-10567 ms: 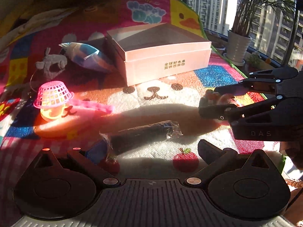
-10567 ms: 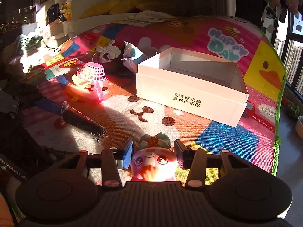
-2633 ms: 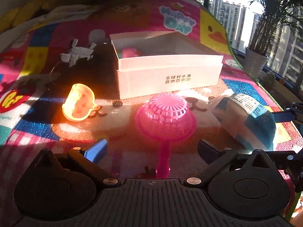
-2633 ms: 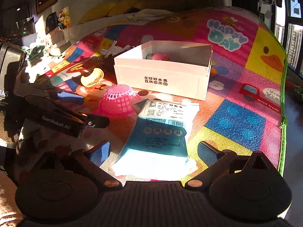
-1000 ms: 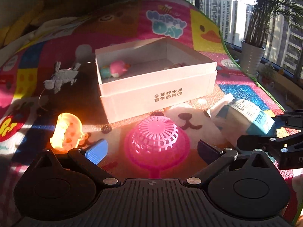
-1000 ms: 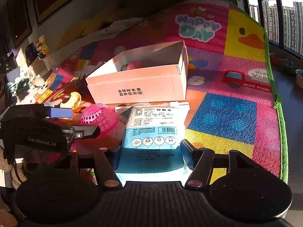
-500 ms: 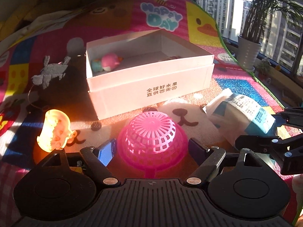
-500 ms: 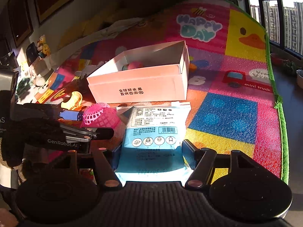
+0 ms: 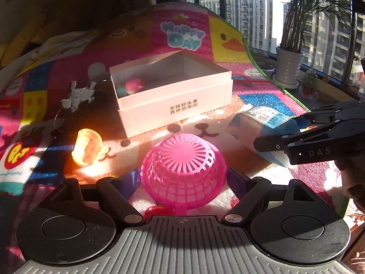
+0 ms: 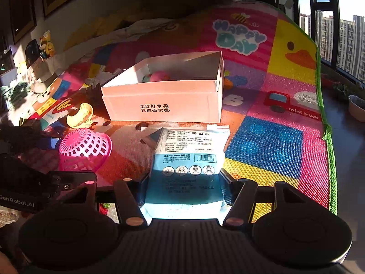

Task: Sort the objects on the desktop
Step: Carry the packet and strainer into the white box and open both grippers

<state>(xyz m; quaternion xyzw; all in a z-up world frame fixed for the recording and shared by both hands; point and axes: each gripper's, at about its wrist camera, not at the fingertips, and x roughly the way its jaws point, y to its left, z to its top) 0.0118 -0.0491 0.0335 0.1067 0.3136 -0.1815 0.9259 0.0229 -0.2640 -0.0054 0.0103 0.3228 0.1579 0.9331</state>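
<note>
The pink mesh basket (image 9: 183,166) (upside down) is pinched between the fingers of the left gripper (image 9: 182,180) near the mat's (image 10: 262,141) front edge. The blue-and-white packet (image 10: 187,166) is clamped by the right gripper (image 10: 182,189) just beside it. Behind both, the white box (image 10: 164,105) is seen mid-mat, holding a pink toy (image 9: 133,84).

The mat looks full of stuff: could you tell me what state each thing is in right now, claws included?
Left claw: shut on the basket.
Basket: pink, upside down.
Right claw: shut on the packet.
Packet: blue and white, sealed, printed side up.
Box: open, no lid, on the mat.
Pink toy: inside the box, at a corner.
Yellow toy: loose on the mat, sunlit.
Grey toy: loose on the mat, left of the box.
</note>
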